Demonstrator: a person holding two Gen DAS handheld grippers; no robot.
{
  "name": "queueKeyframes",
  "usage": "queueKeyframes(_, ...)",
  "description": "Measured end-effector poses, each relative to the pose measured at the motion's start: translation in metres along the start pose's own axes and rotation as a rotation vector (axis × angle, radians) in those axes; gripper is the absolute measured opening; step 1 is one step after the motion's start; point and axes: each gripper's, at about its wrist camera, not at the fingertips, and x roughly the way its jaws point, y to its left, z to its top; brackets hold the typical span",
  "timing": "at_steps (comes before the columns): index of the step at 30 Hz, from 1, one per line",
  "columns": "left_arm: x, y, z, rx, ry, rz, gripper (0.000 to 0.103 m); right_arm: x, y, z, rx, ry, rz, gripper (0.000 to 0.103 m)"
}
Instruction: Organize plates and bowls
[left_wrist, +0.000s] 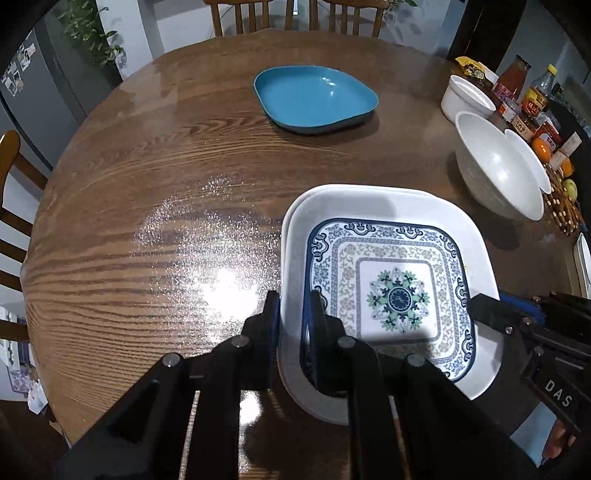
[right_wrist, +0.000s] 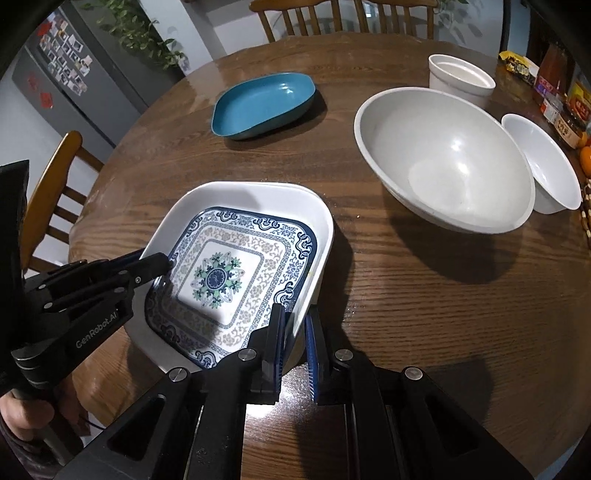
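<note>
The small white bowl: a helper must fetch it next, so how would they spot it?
On the round wooden table, look toward the jars. The small white bowl touches the big grey-white bowl; it is whiter and smaller, and flared, unlike the straight-sided white pot.

- A round wooden surface (left_wrist: 147, 177) is seen, its grain glossy.
- A blue dish (left_wrist: 314, 98) is set toward its far side.
- A white square dish (left_wrist: 373, 201) rests near the front.
- Two white bowls (right_wrist: 443, 158) and a white ramekin (right_wrist: 460, 75) stand at the right.
- Jars and fruit (left_wrist: 543, 147) are crowded along the right edge.
</note>
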Motion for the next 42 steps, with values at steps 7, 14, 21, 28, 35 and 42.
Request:
queueKeyframes(7,-0.005,-0.003,0.004,-0.009,-0.018,0.005,0.034,-0.003,0.000,-0.001,-0.019,0.000,-0.015,0.012)
queueKeyframes(14,-0.030,0.011,0.013,-0.065,-0.100,0.013,0.068,-0.031,-0.013,0.008,-0.011,-0.060,-0.007,0.013)
queueKeyframes(21,-0.038,0.015,0.038,-0.147,-0.112,0.005,0.078,-0.055,-0.018,0.031,-0.025,-0.130,-0.004,0.047)
queueKeyframes(28,-0.046,-0.001,0.082,-0.154,-0.160,0.022,0.085,-0.073,-0.023,0.073,-0.042,-0.211,-0.039,0.060)
queueKeyframes(35,-0.018,0.004,0.127,-0.193,-0.127,0.076,0.085,-0.048,-0.024,0.125,-0.046,-0.183,-0.026,0.061)
queueKeyframes(42,0.024,0.019,0.154,-0.245,-0.046,0.099,0.084,0.009,-0.027,0.167,-0.014,-0.083,-0.002,0.061)
